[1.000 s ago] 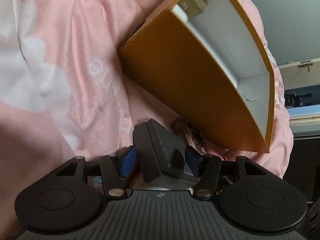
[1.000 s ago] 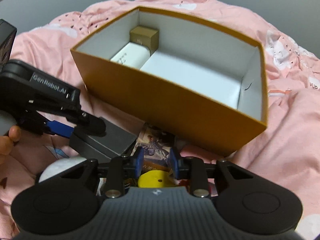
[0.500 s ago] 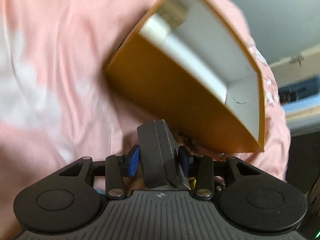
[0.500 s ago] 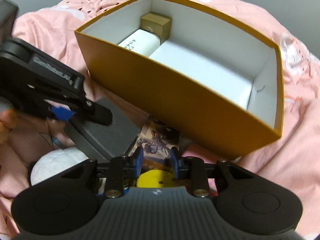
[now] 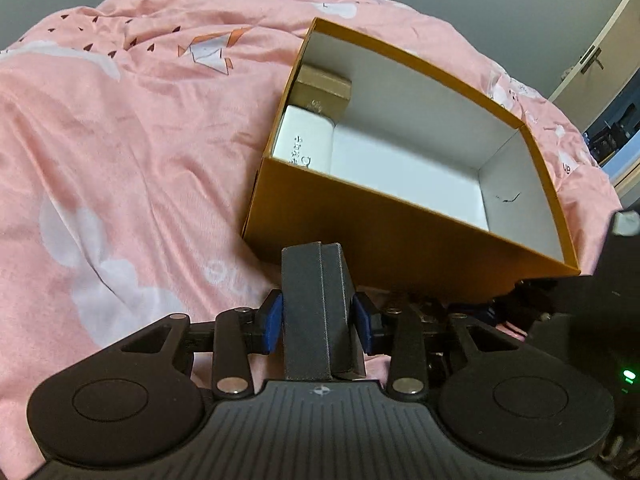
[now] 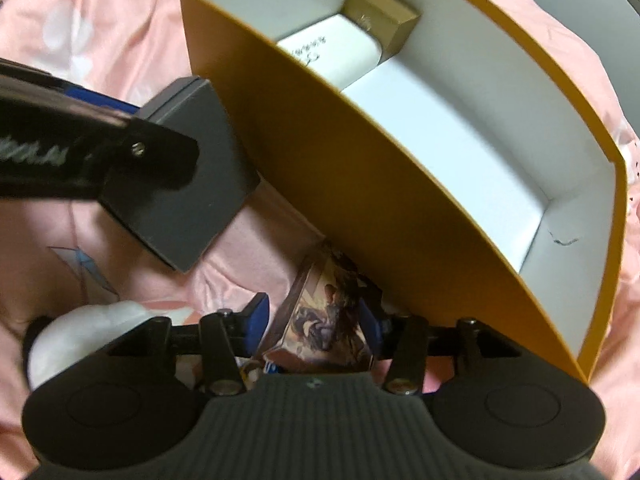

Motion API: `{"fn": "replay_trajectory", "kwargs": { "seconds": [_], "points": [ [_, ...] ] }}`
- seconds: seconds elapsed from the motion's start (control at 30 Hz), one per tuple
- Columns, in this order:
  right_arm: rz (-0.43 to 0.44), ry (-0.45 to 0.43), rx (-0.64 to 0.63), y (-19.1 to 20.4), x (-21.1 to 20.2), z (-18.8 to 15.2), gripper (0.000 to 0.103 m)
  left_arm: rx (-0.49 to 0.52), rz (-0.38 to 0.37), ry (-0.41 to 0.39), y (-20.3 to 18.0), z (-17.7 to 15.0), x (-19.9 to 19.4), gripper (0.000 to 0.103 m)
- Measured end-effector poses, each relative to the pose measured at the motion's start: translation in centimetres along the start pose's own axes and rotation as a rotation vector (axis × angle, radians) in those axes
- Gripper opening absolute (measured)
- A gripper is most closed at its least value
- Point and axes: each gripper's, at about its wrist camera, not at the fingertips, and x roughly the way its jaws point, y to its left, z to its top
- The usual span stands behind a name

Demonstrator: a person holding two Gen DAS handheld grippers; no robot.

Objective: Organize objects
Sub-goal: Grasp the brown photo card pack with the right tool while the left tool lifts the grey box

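Note:
My left gripper [image 5: 317, 316] has its blue pads pressed on a dark grey box [image 5: 312, 280], which stands on edge; the jaws are still closing. The right wrist view shows the same grey box [image 6: 188, 184] raised over the bedding beside the orange box. That open orange box [image 5: 380, 232] [image 6: 360, 160] lies just beyond, with a white box [image 5: 304, 136] and a small brown box [image 5: 322, 90] in its far-left corner. My right gripper [image 6: 314, 320] points down at the orange box's near wall. Its jaws are opening around a picture-printed box [image 6: 324, 320], and the left pad stands apart from it.
Pink bedding [image 5: 120, 160] with white cloud prints covers everything around the orange box. A white rounded object [image 6: 80, 336] lies at my right gripper's lower left. A grey wall and a door [image 5: 600, 60] stand beyond the bed on the right.
The left gripper closed on the grey box, lifted it and rolled it upright. The right gripper moved up to the orange box over the picture-printed box, and its jaws widened.

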Motion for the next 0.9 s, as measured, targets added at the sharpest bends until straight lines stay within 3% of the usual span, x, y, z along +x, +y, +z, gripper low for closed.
{"fn": "replay_trajectory", "kwargs": {
  "seconds": [0.27, 0.6, 0.9],
  "points": [
    [-0.058, 0.066, -0.014, 0.3, 2.3, 0.5, 0.059, 0.000, -0.018, 0.013, 0.7, -0.2, 0.5, 0.042],
    [-0.033, 0.012, -0.026, -0.9, -1.4, -0.4, 0.030, 0.019, -0.022, 0.018, 0.5, -0.3, 0.3, 0.042],
    [0.044, -0.139, 0.024, -2.0, -8.6, -1.5, 0.023, 0.047, -0.040, 0.001, -0.1, -0.3, -0.7, 0.042]
  ]
}}
